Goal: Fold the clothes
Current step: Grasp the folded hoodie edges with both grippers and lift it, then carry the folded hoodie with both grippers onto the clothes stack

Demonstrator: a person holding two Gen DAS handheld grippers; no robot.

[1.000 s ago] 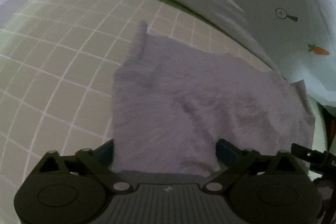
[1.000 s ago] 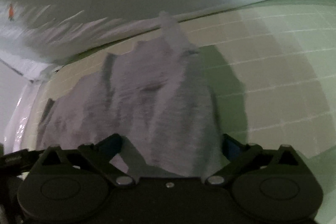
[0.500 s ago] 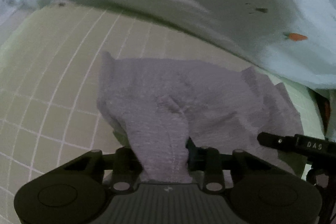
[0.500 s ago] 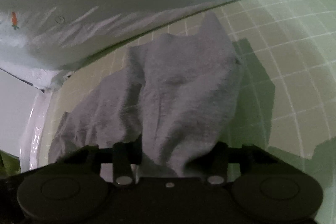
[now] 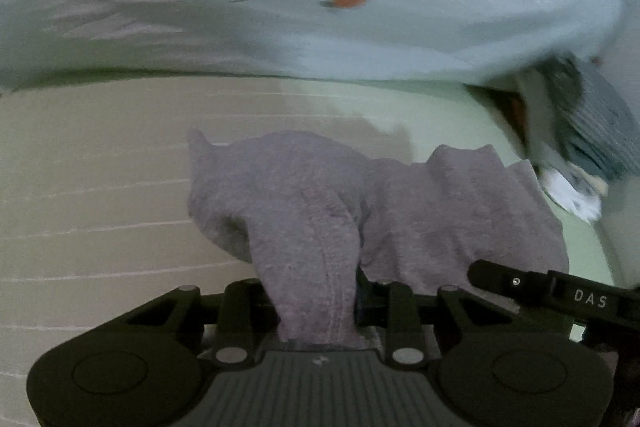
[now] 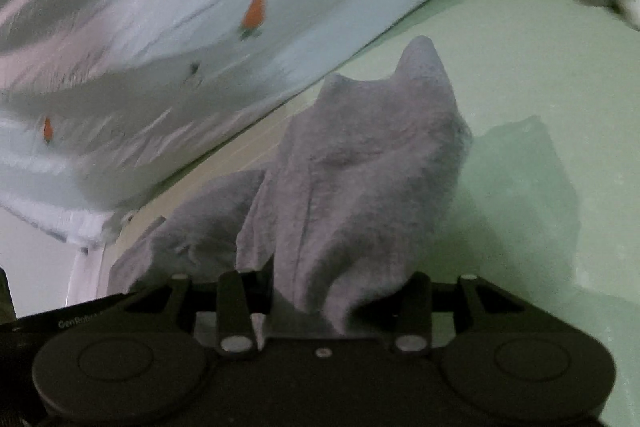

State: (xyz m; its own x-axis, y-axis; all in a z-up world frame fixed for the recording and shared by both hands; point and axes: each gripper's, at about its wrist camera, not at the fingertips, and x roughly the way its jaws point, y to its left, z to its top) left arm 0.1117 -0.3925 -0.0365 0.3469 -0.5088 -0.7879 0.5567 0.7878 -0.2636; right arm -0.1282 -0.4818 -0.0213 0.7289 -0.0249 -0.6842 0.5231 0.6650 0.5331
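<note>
A: So, starting big: pale green gridded sheet (image 5: 100, 167) as the work surface, soft, likely a bed. Bordered at the far side by a light blue cover with carrot print (image 5: 360, 27). Off to the right in the left wrist view, a blurred striped pile (image 5: 592, 131); cannot tell what.

B: Noted. And the garment?

A: Grey fleecy garment (image 5: 320, 195), near edge lifted off the sheet, far part draped down onto it. Long axis roughly across, from one gripper to the other. Extends forward and away from both sets of fingers.

B: Grips?

A: Left gripper (image 5: 316, 307) clenched on a bunched edge of the fabric. Right gripper (image 6: 328, 303) likewise clamped on the opposite end of the same edge. Right gripper's finger visible at the lower right of the left wrist view, so close together, neither clearly nearer the far edge.

B: Next move, as a judgement?

A: Probably carrying the held edge forward over the resting part. Room ahead before the blue cover looks adequate. Risk: uneven fold if one side leads.
</note>
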